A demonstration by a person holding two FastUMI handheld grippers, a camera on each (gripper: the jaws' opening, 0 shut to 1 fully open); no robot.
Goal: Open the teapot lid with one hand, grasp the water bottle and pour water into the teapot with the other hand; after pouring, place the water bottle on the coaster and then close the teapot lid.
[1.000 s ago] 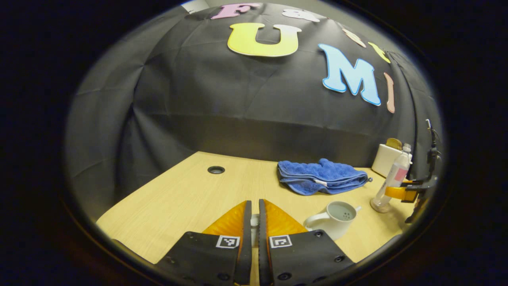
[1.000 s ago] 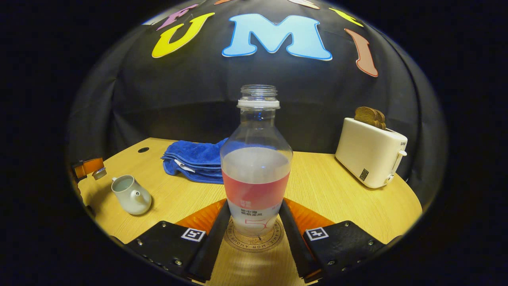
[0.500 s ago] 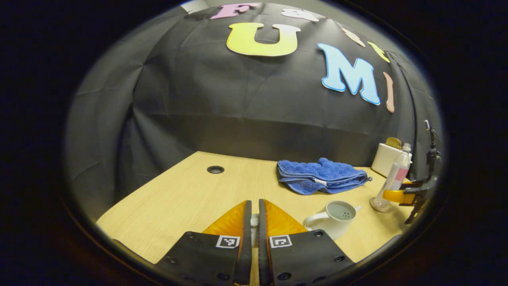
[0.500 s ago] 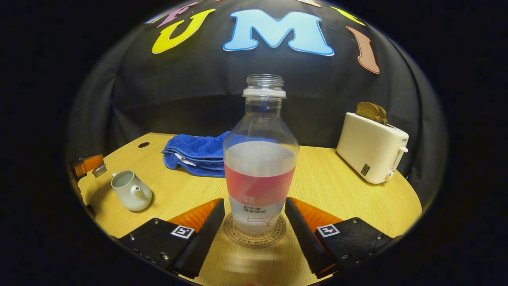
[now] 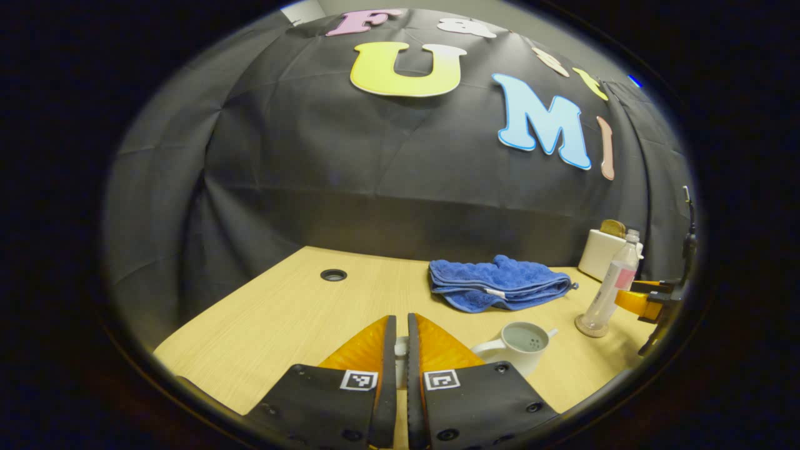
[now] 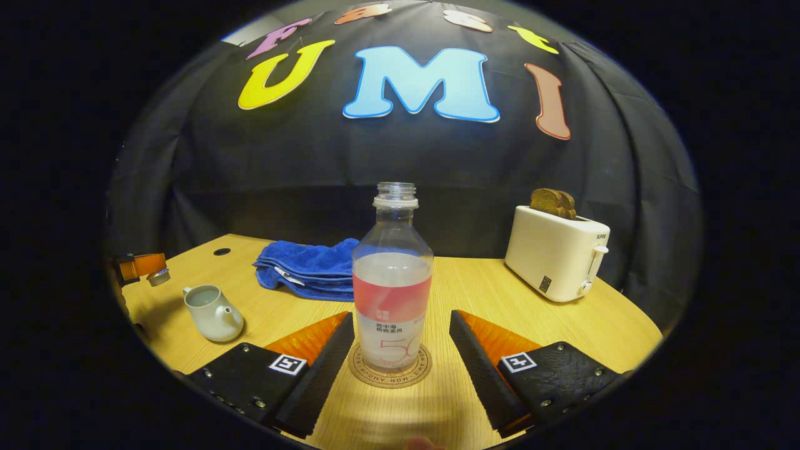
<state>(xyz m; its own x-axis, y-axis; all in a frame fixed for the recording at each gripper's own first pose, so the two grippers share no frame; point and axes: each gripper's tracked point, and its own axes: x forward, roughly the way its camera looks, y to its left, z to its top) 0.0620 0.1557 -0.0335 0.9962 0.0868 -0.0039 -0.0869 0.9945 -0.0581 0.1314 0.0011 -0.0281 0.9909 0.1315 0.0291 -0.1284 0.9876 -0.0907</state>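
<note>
The water bottle (image 6: 392, 294), uncapped and part full, stands upright on the round coaster (image 6: 389, 375). My right gripper (image 6: 401, 317) is open, its fingers apart on either side of the bottle and touching nothing. The white teapot (image 6: 212, 309) sits open at the left, with water inside. My left gripper (image 5: 400, 320) is shut on the small teapot lid (image 5: 400, 347), held above the table to the left of the teapot (image 5: 522, 344). In the right gripper view the lid (image 6: 157, 277) hangs at the left gripper's tip. The bottle (image 5: 611, 287) shows far right.
A folded blue towel (image 6: 306, 269) lies behind the teapot. A white toaster (image 6: 556, 253) holding toast (image 6: 553, 201) stands at the back right. A cable hole (image 5: 333, 275) is in the wooden table (image 5: 281, 319) at the far left.
My right gripper let go of the bottle, opened wider and drew back; the bottle stays upright on the coaster. My left gripper, still holding the lid, hardly moved.
</note>
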